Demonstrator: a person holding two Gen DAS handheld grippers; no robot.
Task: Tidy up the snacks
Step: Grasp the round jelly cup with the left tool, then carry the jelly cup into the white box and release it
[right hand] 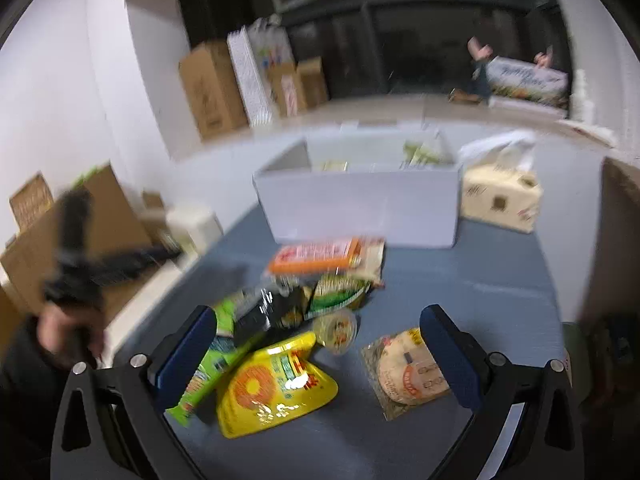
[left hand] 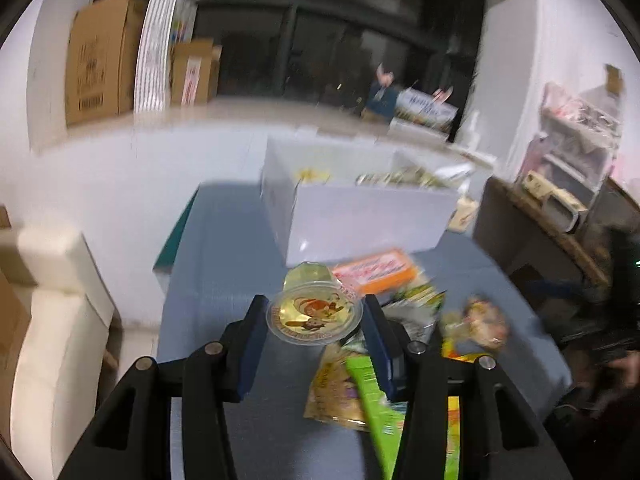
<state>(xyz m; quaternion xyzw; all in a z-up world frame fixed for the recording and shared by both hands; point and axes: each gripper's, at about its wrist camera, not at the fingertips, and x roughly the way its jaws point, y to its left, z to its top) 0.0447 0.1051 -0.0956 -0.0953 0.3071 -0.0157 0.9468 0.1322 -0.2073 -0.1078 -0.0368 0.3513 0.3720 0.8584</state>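
**Left jaws pinch a jelly cup above the snack pile; right jaws hang spread**

The left gripper (left hand: 315,320) holds a small round jelly cup (left hand: 314,314) with a gold cartoon lid; both blue pads press on the cup's rim, one on each side. The cup sits over the blue bench (left hand: 224,264), in front of the white bin (left hand: 360,216) that stands at the far end. Inside the bin a few packets show over the rim, too blurred to name.

Just behind the cup lies an orange packet (left hand: 376,270), and to the right of the left jaws a heap of green and yellow wrappers spreads over the bench.

The right gripper (right hand: 316,356) has its jaws spread wide with nothing between the pads. Below it lie a yellow pouch (right hand: 272,388), a green packet (right hand: 204,372) beside the left pad, a second small cup (right hand: 336,330) and a flat round cracker pack (right hand: 408,372) near the right pad. The orange packet (right hand: 316,258) rests on top of the pile farther back, close to the white bin (right hand: 360,204). A tissue pack (right hand: 500,196) stands just right of the bin.

At the left edge of the right wrist view, a hand (right hand: 64,328) grips the blurred dark handle of the other tool.
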